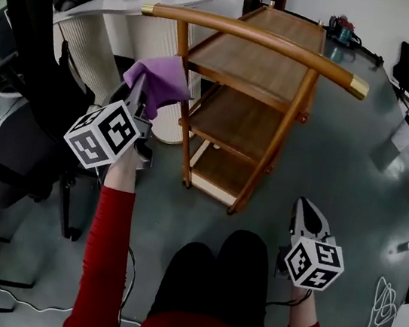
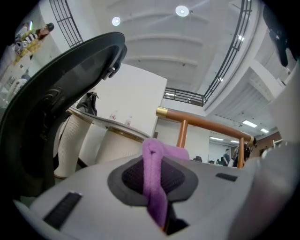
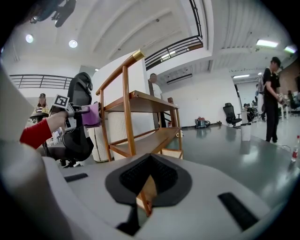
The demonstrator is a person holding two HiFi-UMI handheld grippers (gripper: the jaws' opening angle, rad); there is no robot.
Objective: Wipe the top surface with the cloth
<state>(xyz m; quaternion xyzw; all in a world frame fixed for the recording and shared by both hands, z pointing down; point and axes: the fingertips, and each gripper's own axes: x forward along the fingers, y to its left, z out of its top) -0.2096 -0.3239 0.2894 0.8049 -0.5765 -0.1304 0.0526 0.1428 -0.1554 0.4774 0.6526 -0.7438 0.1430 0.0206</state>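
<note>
Wooden cart (image 1: 259, 49) stands ahead of both grippers, its top shelf just right of the left gripper (image 1: 140, 94). Left jaws pinch the purple cloth (image 1: 162, 78), beside the corner post and clear of the shelf. Right gripper (image 1: 306, 212) is low, its jaws pressed together on nothing.

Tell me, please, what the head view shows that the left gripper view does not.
Only the head view: the right tool, the cart's shelves and the person's red sleeves. Only the left gripper view: ceiling lights. Both: the cloth in the left tool, the cart's handle and the black chair.
</note>
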